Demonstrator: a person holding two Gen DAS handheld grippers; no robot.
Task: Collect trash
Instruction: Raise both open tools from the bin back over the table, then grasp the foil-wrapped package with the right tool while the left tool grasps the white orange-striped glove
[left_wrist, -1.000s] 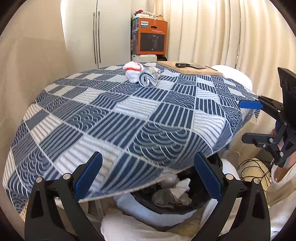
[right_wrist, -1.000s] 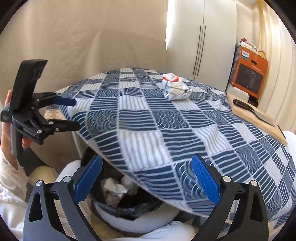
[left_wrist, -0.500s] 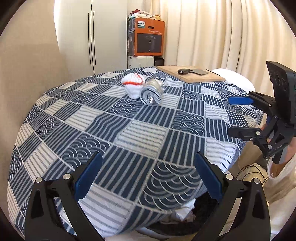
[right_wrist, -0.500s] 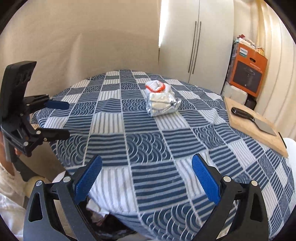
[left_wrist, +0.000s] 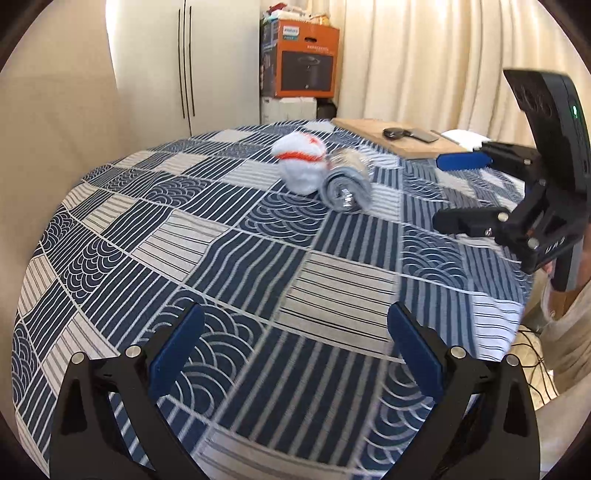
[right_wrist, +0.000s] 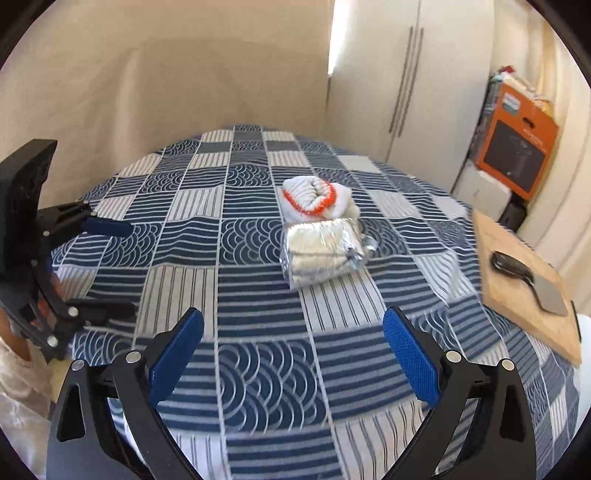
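Note:
A white rolled sock with an orange band (left_wrist: 301, 162) (right_wrist: 314, 197) and a clear plastic-wrapped bundle (left_wrist: 347, 186) (right_wrist: 321, 251) lie side by side, touching, mid-table on the blue-and-white patterned cloth (left_wrist: 221, 258) (right_wrist: 258, 302). My left gripper (left_wrist: 293, 354) is open and empty above the near part of the table; it also shows in the right wrist view (right_wrist: 107, 269). My right gripper (right_wrist: 293, 354) is open and empty, and shows in the left wrist view (left_wrist: 454, 192) to the right of the bundle. The bin is out of view.
A wooden cutting board (left_wrist: 399, 136) (right_wrist: 528, 280) with a cleaver (right_wrist: 532, 280) sits at the table's far right. An orange box (left_wrist: 299, 59) (right_wrist: 517, 151) and white cabinet doors (left_wrist: 184, 62) stand behind. Cream curtains (left_wrist: 424, 62) hang at the right.
Both grippers have risen from the table edge, where the trash bin showed below, to above the tabletop. The bin has dropped out of view and the sock and bundle look nearer.

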